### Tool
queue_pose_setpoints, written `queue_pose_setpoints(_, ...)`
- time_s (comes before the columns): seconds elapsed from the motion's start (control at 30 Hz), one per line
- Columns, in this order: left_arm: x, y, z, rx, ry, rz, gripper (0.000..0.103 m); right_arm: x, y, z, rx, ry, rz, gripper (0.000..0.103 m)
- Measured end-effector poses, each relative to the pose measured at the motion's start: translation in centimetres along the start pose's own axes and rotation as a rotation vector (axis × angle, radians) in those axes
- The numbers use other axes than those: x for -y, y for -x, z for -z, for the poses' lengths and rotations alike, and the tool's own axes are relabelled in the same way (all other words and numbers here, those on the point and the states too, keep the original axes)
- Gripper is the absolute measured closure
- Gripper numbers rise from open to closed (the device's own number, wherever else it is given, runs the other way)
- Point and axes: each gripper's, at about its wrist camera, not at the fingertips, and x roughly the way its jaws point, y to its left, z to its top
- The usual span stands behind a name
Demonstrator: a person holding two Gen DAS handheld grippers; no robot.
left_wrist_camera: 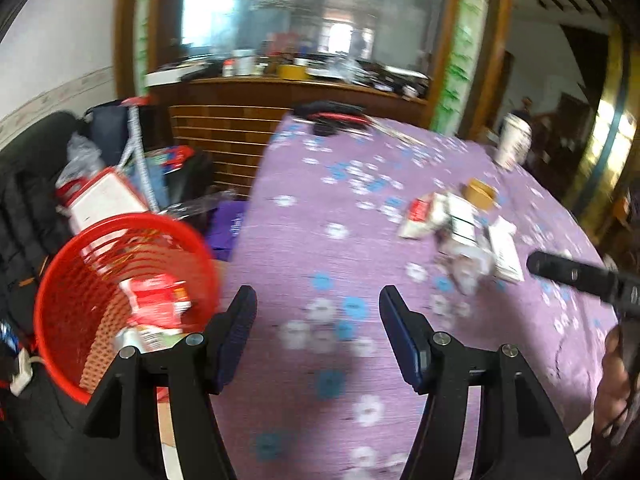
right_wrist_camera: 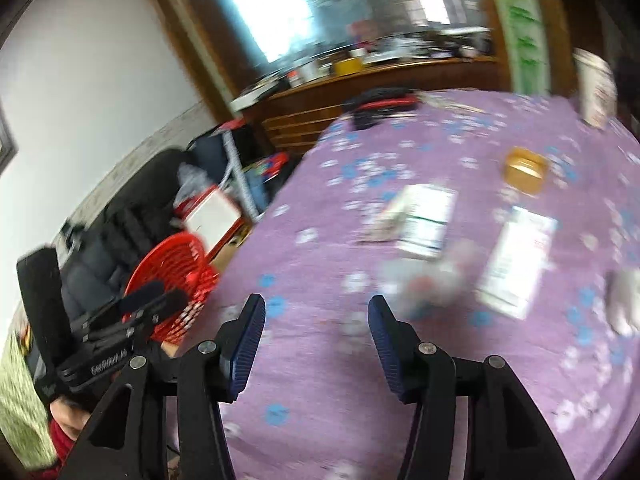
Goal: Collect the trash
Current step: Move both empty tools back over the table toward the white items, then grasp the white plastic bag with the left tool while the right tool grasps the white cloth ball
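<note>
Over the purple flowered tablecloth (left_wrist_camera: 304, 248), both tools empty: left gripper (left_wrist_camera: 318, 312) parted about halfway with only cloth between the pads, right gripper (right_wrist_camera: 316, 320) likewise. Between pickups, by the look of it. At nine o'clock off the table edge, red basket (left_wrist_camera: 68, 280) with a red-and-white carton (left_wrist_camera: 160, 300) already inside. At two o'clock in the left wrist view, remaining trash: a heap of white cartons (left_wrist_camera: 460, 220), crumpled wrappers, a brown tape roll (left_wrist_camera: 478, 192) just behind. Next, probably: reach toward two o'clock, straddle one carton, close, carry back to nine. Heavy blur, so wrapper details not readable. At twelve o'clock, a dark pouch (left_wrist_camera: 332, 116) on the far edge, wooden sideboard (left_wrist_camera: 280, 92) and large mirror beyond; white cup (left_wrist_camera: 514, 140) at one o'clock.
</note>
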Motion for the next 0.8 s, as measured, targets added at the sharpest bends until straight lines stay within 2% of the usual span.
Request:
queue_pose_setpoints(0.13,4.7,-1.6,-0.7,-0.035,-0.106,0.038,0.04,5.3,3.0,-0.2,0.058,-0.108,0.085,0.045)
queue_pose_setpoints(0.37,12.1,-4.0,-1.3,-0.071,-0.266,0.104,0.04,12.8,7.1,0.4,0.135,-0.283,0.166,0.046)
queue_pose_setpoints(0.5,14.9,-6.1,-1.6,-0.098,-0.332,0.115,0.037,16.4,9.2,0.8,0.177,-0.367,0.21,0.045)
queue_pose_setpoints(0.57,16.2,-7.7,-1.6,-0.121,-0.366,0.093,0.033,18.0,10.2,0.9,0.202,-0.403,0.248,0.039)
queue_pose_setpoints(0.67,17.4,-10.1,-1.9,-0.15,-0.377,0.063,0.033,19.7,11.0,0.9,0.22,-0.432,0.287,0.037)
queue_pose_setpoints(0.8,18.5,-12.2,-2.3,-0.179,-0.333,0.099,0.033,22.2,10.5,1.3,0.196,-0.477,0.325,0.036)
